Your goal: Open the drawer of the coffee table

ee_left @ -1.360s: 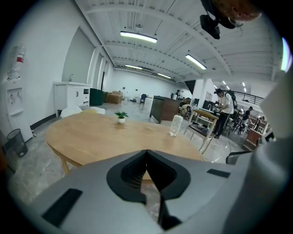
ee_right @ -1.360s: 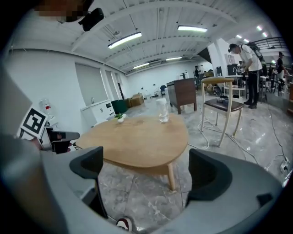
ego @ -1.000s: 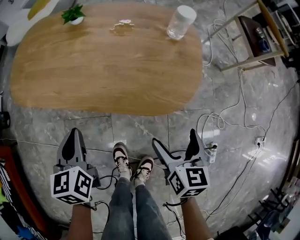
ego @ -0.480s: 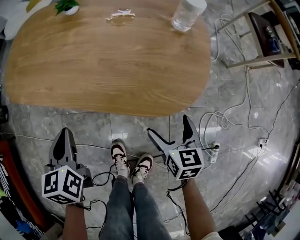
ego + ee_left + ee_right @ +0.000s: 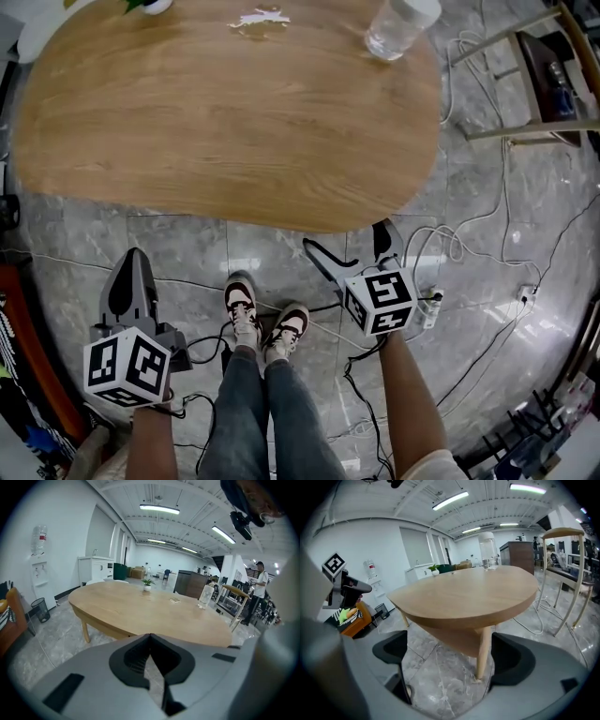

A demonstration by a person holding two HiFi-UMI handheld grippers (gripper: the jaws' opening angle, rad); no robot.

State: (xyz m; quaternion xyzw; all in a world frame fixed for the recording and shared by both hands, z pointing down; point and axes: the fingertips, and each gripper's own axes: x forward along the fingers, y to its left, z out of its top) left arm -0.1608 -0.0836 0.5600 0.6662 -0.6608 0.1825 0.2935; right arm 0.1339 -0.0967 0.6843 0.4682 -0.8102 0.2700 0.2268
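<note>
Two tools hang low in the head view: the left tool (image 5: pixel 134 261) at lower left, the right tool (image 5: pixel 346 239) just below the near rim of the desk (image 5: pixel 225 103) that fills the top. In the left gripper view your jaws are pressed together on nothing. In the right gripper view they're spread, framing the desk's underside at centre; no drawer front shows, so stay low and find it before closing.

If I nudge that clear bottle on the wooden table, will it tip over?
Probably tips easily: the clear bottle stands tall and narrow, upright near the far edge of the table. It looks see-through and mostly empty, so likely light. Its smooth round wall may slip in a claw.
</note>
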